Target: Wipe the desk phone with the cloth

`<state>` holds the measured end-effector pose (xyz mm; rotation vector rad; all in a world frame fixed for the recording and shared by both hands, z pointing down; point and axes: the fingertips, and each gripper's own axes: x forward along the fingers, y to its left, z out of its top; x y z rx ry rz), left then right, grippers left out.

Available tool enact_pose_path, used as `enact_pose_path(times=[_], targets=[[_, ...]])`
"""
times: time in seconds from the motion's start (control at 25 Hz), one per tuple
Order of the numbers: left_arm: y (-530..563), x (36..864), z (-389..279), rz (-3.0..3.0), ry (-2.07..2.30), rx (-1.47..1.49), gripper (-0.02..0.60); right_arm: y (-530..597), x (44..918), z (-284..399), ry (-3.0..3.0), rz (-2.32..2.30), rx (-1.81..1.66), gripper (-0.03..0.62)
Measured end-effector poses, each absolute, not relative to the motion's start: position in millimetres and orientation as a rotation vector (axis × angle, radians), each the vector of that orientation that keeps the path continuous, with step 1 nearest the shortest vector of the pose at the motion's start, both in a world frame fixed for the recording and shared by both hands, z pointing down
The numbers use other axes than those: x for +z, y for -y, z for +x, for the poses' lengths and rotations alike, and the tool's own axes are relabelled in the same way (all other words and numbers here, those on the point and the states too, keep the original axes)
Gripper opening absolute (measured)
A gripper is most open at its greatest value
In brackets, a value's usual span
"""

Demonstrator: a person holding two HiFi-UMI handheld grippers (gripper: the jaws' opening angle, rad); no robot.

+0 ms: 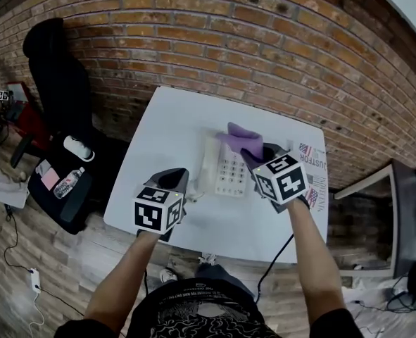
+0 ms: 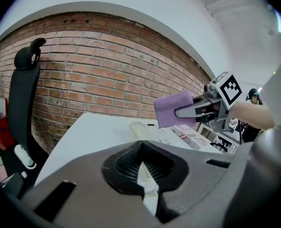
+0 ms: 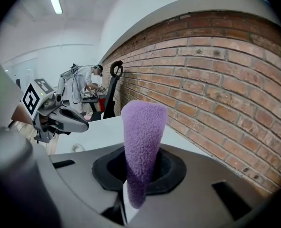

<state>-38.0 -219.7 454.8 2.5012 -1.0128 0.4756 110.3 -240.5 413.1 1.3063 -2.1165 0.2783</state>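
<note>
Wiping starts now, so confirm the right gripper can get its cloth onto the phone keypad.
Probably yes. The right gripper holds the purple cloth over the desk phone, nothing lies between, and the left gripper sits off to its side.

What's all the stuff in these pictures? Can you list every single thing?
table: one, white, in the middle by the wall
phone: one, white, on the table
cloth: one, purple, above the phone, held up by the right gripper
papers: a few, printed, at the table's right edge
wall: one, red brick, behind the table
chair: one, black, left of the table
bottle: one, clear, lying on a black thing left of the table
person: one, far off in the right gripper view
left gripper: one, grey, jaws together, at the phone's left side
right gripper: one, grey, shut on the cloth
arms: two, at the bottom of the head view
</note>
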Motion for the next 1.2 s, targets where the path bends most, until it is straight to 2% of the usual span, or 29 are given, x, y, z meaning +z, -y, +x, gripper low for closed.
enact_pose_path(times=[0.64, 1.2], targets=[[253, 461, -53, 2.390, 1.188, 0.489, 0.005, 339, 459, 86, 2.088, 1.171, 0.212, 0.046], [255, 467, -72, 2.380, 1.189, 0.493, 0.005, 328, 483, 63, 2.079, 1.083, 0.246, 0.046]])
